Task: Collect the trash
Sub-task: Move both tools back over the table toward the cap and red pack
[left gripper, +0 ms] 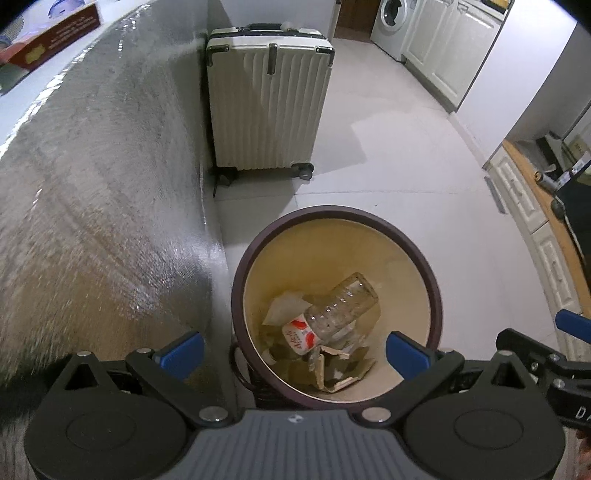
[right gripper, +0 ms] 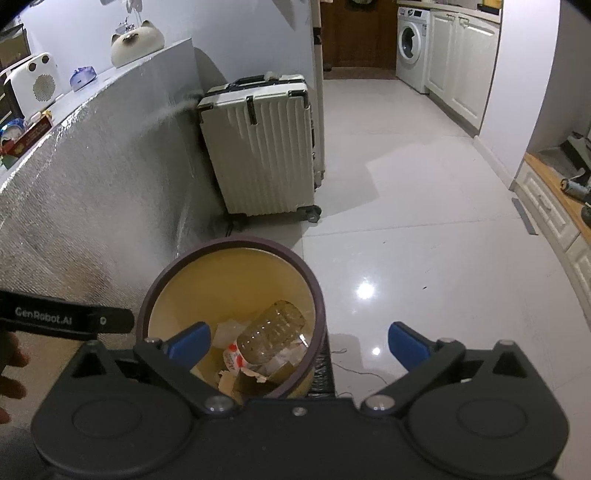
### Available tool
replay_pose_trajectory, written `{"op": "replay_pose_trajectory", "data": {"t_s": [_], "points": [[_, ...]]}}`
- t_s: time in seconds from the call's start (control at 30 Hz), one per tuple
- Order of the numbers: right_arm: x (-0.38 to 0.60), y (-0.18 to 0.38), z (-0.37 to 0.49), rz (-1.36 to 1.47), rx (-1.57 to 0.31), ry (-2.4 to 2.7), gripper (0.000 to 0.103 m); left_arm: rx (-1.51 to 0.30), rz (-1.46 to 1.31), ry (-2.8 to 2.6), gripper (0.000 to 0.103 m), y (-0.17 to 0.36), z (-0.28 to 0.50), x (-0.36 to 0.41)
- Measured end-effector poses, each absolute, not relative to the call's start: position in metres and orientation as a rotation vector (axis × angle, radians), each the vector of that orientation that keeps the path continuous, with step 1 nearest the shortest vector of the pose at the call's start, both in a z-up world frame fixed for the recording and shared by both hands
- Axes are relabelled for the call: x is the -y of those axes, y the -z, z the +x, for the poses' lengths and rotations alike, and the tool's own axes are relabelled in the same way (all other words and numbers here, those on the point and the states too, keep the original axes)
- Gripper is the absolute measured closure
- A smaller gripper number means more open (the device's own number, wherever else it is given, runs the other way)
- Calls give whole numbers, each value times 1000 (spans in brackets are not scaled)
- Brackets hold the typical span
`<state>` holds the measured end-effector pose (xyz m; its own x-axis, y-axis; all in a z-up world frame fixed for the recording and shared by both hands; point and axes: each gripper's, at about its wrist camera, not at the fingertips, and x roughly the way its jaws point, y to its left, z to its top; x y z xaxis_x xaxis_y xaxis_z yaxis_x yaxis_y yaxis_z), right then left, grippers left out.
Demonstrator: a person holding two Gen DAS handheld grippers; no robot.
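Below the left wrist camera, the left gripper [left gripper: 295,350] is hanging over the trash bin [left gripper: 251,258], its blue fingers [left gripper: 183,350] standing spread wide with nothing between them. Down in the bin a clear plastic bottle [left gripper: 340,306] is lying tilted, its red and white label [left gripper: 299,334] partly covered by crumpled paper [left gripper: 284,308] and torn cardboard [left gripper: 340,373]. Smaller scraps underneath are too dim to make out. Part of the bin's near rim is hiding behind the gripper body. A white suitcase [left gripper: 269,107] is standing upright beyond the bin, against a silver foil-covered wall [left gripper: 103,192]. At the right edge, part of the right gripper [left gripper: 570,321] is poking in, cut off by the frame. A washing machine [left gripper: 391,26] is showing far back.

Beneath the right wrist camera, the right gripper [right gripper: 297,343] is pointing down with its fingers [right gripper: 406,343] spread fully apart and holding nothing; one is hanging over the bin [right gripper: 229,245], the other over the glossy floor [right gripper: 406,258]. The bottle [right gripper: 273,332] is resting inside, its neck end hidden under paper. At the left edge, a black bar [right gripper: 66,319] of the left gripper is showing, with blurred fingertips of a hand [right gripper: 11,373] below it, mostly cut off. On the ledge above the foil, a cat-shaped ornament [right gripper: 136,42] and a white speaker-like box [right gripper: 35,86] are sitting.
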<state>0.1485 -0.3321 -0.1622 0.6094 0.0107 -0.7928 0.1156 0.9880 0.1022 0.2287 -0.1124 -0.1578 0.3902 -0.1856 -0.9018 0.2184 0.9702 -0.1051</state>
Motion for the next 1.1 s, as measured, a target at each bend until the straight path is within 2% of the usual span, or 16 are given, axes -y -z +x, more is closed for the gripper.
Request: {"op": "replay_pose_trajectory", "data": {"t_s": [0.5, 1.1], "points": [[343, 113, 90, 134, -813, 109, 0, -980, -9, 347, 0, 101, 171, 105], [305, 10, 32, 110, -388, 18, 0, -558, -12, 328, 0, -13, 94, 48]]}}
